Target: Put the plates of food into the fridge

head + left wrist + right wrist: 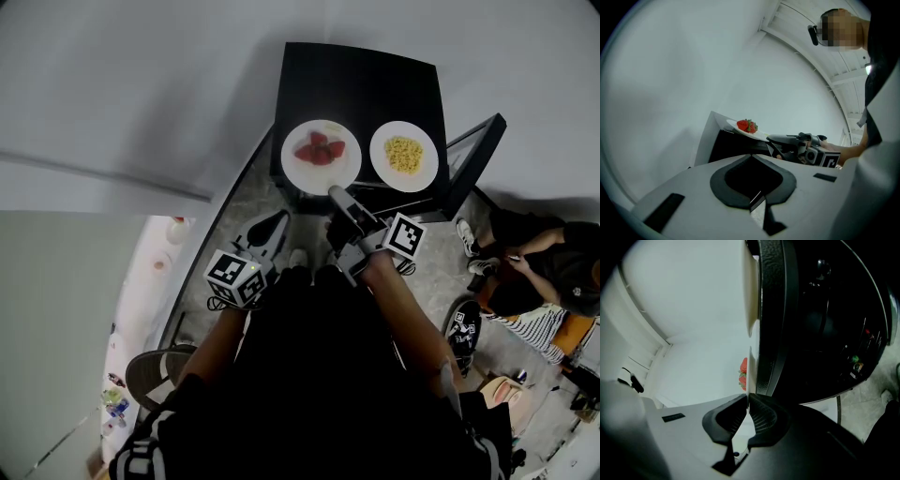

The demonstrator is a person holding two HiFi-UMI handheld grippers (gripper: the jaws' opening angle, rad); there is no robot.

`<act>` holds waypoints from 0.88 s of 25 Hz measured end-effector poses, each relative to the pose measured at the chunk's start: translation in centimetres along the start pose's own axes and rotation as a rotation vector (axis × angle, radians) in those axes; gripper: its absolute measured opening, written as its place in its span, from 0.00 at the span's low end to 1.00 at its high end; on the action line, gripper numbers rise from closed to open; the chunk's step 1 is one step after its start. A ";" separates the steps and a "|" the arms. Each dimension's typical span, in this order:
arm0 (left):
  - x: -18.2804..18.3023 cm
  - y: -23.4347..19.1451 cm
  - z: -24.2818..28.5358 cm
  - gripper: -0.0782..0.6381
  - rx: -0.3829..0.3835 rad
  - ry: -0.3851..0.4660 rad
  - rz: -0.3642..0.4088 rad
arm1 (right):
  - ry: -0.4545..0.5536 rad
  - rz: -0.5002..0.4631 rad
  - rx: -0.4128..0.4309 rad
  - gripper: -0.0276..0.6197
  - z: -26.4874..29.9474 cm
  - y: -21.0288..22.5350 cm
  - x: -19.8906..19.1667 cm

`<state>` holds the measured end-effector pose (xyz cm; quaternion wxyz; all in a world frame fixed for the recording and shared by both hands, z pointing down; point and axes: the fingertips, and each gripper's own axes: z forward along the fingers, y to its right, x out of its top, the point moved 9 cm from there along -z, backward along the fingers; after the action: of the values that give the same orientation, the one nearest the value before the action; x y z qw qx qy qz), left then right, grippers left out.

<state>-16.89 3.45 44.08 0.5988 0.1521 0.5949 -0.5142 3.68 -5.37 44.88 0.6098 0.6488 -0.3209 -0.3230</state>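
Head view: white plate [302, 174], red strawberries [319, 150], rim pinched in right gripper [334, 192]; left gripper [278, 223] closed, empty.

Two white plates are carried side by side on the flat black top [366, 84] of a small fridge, which is stood on a speckled stone floor [431, 272]. The plate of strawberries [298, 169] is set at the left, with its near rim reaching past the top's front edge. The plate of yellow food [404, 129] is set just beside it at the right, and the two plates are kept apart by a narrow gap.
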 end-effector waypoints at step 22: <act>-0.6 1.5 0.7 0.14 -0.020 0.004 0.001 | -0.128 -0.034 0.110 0.09 -5.8 -0.7 -2.0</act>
<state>-15.16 3.75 44.11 0.5996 0.1474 0.6010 -0.5075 7.21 -0.36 44.52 0.5460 0.6644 -0.3656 -0.3561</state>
